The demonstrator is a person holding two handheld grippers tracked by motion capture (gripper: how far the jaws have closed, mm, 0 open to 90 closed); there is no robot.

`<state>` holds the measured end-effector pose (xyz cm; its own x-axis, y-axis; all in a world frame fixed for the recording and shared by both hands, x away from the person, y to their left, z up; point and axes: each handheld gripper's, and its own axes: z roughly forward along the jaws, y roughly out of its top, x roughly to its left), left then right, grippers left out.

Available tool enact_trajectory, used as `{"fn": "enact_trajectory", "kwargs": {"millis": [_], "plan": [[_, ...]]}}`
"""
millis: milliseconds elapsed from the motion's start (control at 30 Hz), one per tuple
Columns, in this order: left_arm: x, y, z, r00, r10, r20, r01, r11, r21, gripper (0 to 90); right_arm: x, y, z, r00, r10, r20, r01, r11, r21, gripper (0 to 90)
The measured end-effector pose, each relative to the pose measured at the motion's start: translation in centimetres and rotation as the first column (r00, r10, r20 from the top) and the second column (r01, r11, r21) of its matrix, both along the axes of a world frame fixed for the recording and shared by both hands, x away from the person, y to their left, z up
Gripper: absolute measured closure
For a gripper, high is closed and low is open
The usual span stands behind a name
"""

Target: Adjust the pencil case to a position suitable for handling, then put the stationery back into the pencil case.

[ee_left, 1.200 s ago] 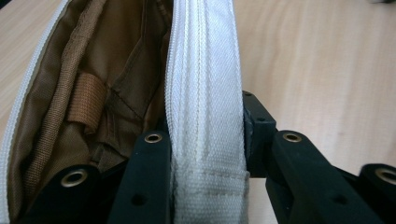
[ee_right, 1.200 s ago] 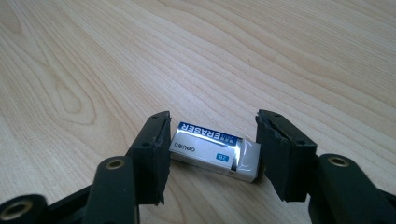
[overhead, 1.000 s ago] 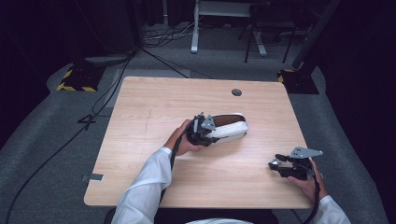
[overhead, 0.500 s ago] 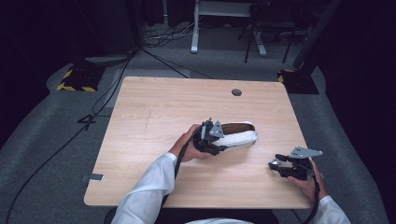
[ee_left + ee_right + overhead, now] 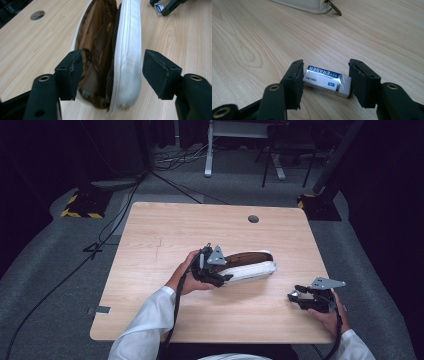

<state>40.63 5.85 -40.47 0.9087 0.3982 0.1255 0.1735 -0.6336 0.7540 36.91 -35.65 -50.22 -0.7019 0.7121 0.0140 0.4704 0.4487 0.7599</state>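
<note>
A white zip pouch [image 5: 252, 267] with a brown lining lies open on the wooden table [image 5: 165, 230]. In the left gripper view the pouch [image 5: 126, 50] runs away between my left gripper's [image 5: 111, 72] jaws. Those jaws have just been opening; the pads stand clear of the pouch's sides. From above, the left gripper [image 5: 222, 274] sits at the pouch's left end. Near the table's front right, my right gripper [image 5: 295, 296] is shut on a small white and blue eraser [image 5: 322, 78], which rests on the wood between the pads of the right gripper [image 5: 325, 81].
A round cable hole [image 5: 253, 219] lies at the table's far side. The pouch's corner and zip pull [image 5: 334, 8] show just beyond the eraser. Cables and stands cover the dark floor behind the table. The table's left half is bare wood.
The left hand carried the pouch a little right and nearer, then its jaws came apart and let go of it. The right gripper with the eraser has not moved.
</note>
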Motion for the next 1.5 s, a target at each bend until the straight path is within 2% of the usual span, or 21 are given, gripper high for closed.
{"fn": "enact_trajectory", "kwargs": {"millis": [233,300,333,433,533,700,733,767,900,933,1000,1100,1233,1367,1400,1433,1467,1500], "plan": [[-1.1,2.4,-0.2,0.9985,0.052,0.019,-0.052,0.9986,0.01,24.5,0.0,0.0,0.0,1.0,-0.003,0.0,0.003,1.0,-0.001,47.2],[-1.5,3.2,-0.4,0.997,0.074,0.02,-0.074,0.9972,0.008,22.9,0.0,0.0,0.0,1.0,-0.006,-0.001,0.006,1.0,0.0,47.2],[-1.8,3.9,-0.8,0.9949,0.1,0.011,-0.1,0.9948,0.018,21.7,0.0,0.0,0.0,1.0,-0.005,0.0,0.005,1.0,-0.003,47.3],[-2.1,4.8,-1.3,0.9933,0.115,0.01,-0.115,0.9933,0.016,20.6,0.0,0.0,0.0,1.0,-0.004,0.0,0.004,1.0,-0.002,47.3],[-2.5,5.9,-2.0,0.9909,0.134,0.01,-0.134,0.9903,0.035,18.2,0.0,0.0,0.0,1.0,-0.005,-0.001,0.005,1.0,-0.001,47.4],[-3.3,7.5,-3.8,0.9827,0.185,0.005,-0.185,0.9792,0.083,17.1,0.1,-0.1,0.0,1.0,-0.006,-0.005,0.006,1.0,0.002,47.4],[-3.6,8.0,-4.8,0.9792,0.203,0.008,-0.202,0.9732,0.109,17.1,0.1,-0.1,0.0,1.0,-0.007,-0.005,0.008,1.0,0.004,47.4],[-3.6,8.0,-4.8,0.9792,0.203,0.008,-0.202,0.9732,0.109,17.1,0.1,-0.1,0.0,1.0,-0.007,-0.005,0.008,1.0,0.004,47.4],[-4.1,9.3,-6.8,0.9683,0.25,-0.013,-0.245,0.9592,0.14,17.1,0.1,-0.1,0.1,0.9999,-0.009,-0.009,0.009,0.9999,0.005,47.5],[-4.2,10.0,-7.6,0.9625,0.27,-0.029,-0.263,0.955,0.137,17.1,0.1,-0.1,0.1,0.9999,-0.011,-0.009,0.011,0.9999,0.004,47.5],[-4.3,10.4,-7.9,0.9606,0.275,-0.042,-0.267,0.9545,0.132,17.1,0.1,-0.2,0.1,0.9999,-0.012,-0.011,0.012,0.9999,0.005,47.6],[-4.5,11.4,-8.7,0.9511,0.302,-0.063,-0.292,0.947,0.134,17.1,0.1,-0.2,0.1,0.9998,-0.016,-0.013,0.016,0.9999,0.006,47.5],[-5.0,12.4,-9.3,0.9402,0.33,-0.084,-0.321,0.9411,0.107,16.7,0.1,-0.2,0.2,0.9998,-0.016,-0.012,0.016,0.9998,0.006,47.6],[-5.4,13.2,-9.8,0.9222,0.364,-0.13,-0.361,0.9314,0.05,16.7,0.1,-0.4,0.3,0.9999,-0.015,-0.007,0.015,0.9997,0.018,47.6],[-5.5,13.3,-10.0,0.9127,0.373,-0.167,-0.373,0.9273,0.034,16.7,0.1,-0.4,0.4,0.9998,-0.019,-0.004,0.019,0.9995,0.024,47.6],[-5.5,13.5,-9.9,0.911,0.38,-0.161,-0.379,0.9247,0.039,16.3,0.1,-0.5,0.5,0.9998,-0.022,0.0,0.022,0.9995,0.023,47.6],[-5.7,13.5,-10.0,0.9056,0.388,-0.172,-0.388,0.921,0.032,15.8,0.1,-0.6,0.6,0.9997,-0.025,0.006,0.024,0.9992,0.03,47.6],[-5.7,13.5,-10.0,0.906,0.387,-0.171,-0.387,0.9214,0.035,15.8,0.2,-0.8,0.8,0.9995,-0.03,0.01,0.03,0.9987,0.042,47.6]]}}
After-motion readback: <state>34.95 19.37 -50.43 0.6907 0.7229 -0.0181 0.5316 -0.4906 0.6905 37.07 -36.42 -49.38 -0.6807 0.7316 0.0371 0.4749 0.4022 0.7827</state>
